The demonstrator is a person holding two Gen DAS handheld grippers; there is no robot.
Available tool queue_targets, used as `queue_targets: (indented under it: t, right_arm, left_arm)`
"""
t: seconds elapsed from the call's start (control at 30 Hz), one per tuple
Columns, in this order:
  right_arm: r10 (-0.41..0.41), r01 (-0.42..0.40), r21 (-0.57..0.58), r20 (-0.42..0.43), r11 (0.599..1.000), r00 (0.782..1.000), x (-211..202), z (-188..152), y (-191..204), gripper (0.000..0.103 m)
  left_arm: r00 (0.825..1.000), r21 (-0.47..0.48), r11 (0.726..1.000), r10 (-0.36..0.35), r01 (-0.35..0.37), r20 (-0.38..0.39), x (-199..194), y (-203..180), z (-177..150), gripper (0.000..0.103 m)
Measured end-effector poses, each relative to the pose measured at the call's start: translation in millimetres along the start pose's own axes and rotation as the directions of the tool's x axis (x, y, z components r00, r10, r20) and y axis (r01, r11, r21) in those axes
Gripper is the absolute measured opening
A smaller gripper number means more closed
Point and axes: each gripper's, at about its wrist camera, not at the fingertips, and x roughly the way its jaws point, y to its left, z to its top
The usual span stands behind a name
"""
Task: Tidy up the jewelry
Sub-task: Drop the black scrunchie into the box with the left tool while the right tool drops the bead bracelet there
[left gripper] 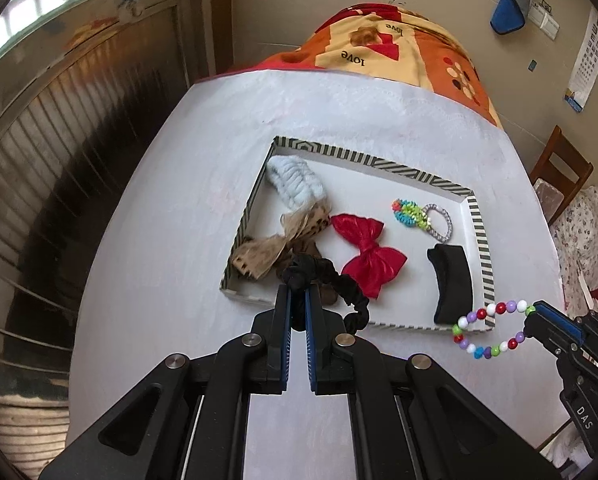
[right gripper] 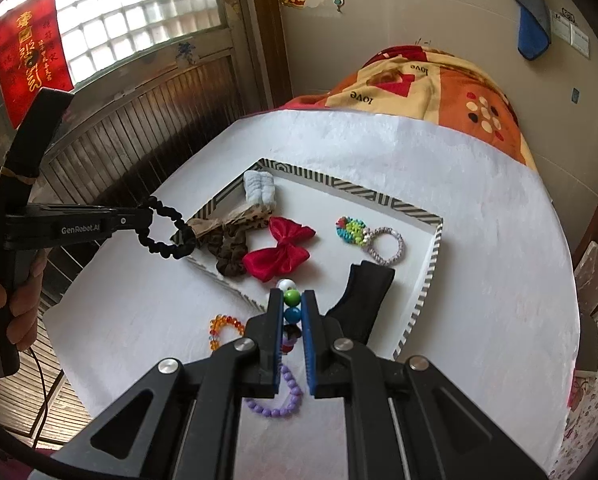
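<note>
Both tongs are seen pinching jewelry above the white-covered worktop (left gripper: 171, 208). At the lower centre of the left wrist view, the left tongs (left gripper: 298, 294) are pressed together on a black fabric scrunchie band (left gripper: 339, 280), which loops to the right of the tips over the near edge of the tray. In the right wrist view the same left tongs (right gripper: 145, 213) enter from the left edge, gripped by a hand (right gripper: 15, 300), with the black scrunchie band (right gripper: 165, 232) hanging as a ring off their tip.

The right tongs (right gripper: 292, 304) are closed on a bracelet of mixed coloured round beads (right gripper: 291, 300), whose beads are lined up between the blue pads. In the left wrist view the right tongs (left gripper: 533, 314) appear at the lower right, the beaded bracelet (left gripper: 487, 330) hanging from them by the tray's near right corner.

A shallow white tray with a black-and-white striped rim (left gripper: 481, 236) is set mid-frame on the worktop. Inside it lie a pale blue knitted scrunchie (left gripper: 295, 182), a leopard-print bow (left gripper: 267, 248), a red satin bow (left gripper: 367, 254), a small multicoloured bead piece (left gripper: 409, 212) touching a lilac hair tie (left gripper: 439, 222), and a black curved hair clip (left gripper: 451, 280).

On the worktop outside the tray, in the right wrist view, an orange bead bracelet (right gripper: 221, 330) and a purple bead bracelet (right gripper: 283, 400) are seen, the latter partly hidden behind the tongs.
</note>
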Motion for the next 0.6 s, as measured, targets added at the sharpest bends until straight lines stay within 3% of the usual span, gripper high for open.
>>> queue_targets:
  t: [0.6]
  right_arm:
    - [0.052,-0.053,-0.002,-0.096,0.999,0.994,63.0,23.4,-15.5,0.009]
  left_arm:
    - [0.998,0.025,0.999,0.041,-0.040,-0.043,59.8,-18.7,51.6,0.000]
